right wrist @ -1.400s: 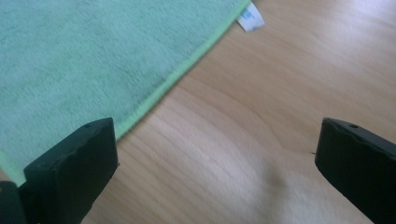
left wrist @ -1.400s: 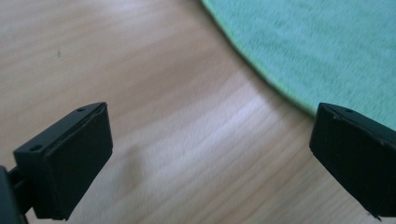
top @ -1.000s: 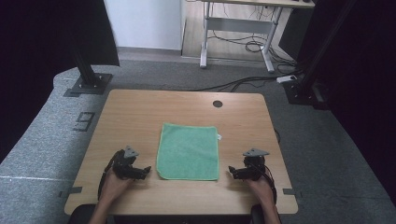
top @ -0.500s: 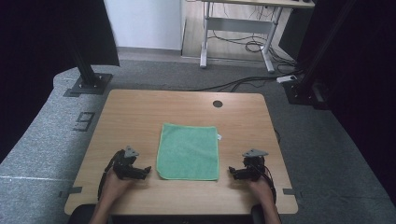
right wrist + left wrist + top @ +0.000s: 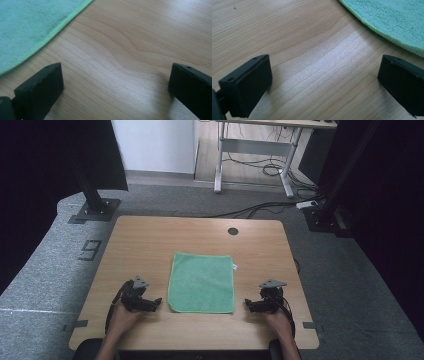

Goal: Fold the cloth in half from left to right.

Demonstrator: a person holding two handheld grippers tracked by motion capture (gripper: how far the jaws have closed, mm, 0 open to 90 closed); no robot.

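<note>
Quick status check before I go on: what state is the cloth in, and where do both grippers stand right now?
Green cloth: spread flat on the table, unfolded, untouched.
Left gripper: open, fingers wide apart over bare wood, just short of the cloth's near left corner.
Right gripper: open, empty, beside the cloth's near right corner, not touching it.

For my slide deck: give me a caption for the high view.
Two open grippers, left gripper and right gripper, flank a flat green cloth on a wooden table.
</note>
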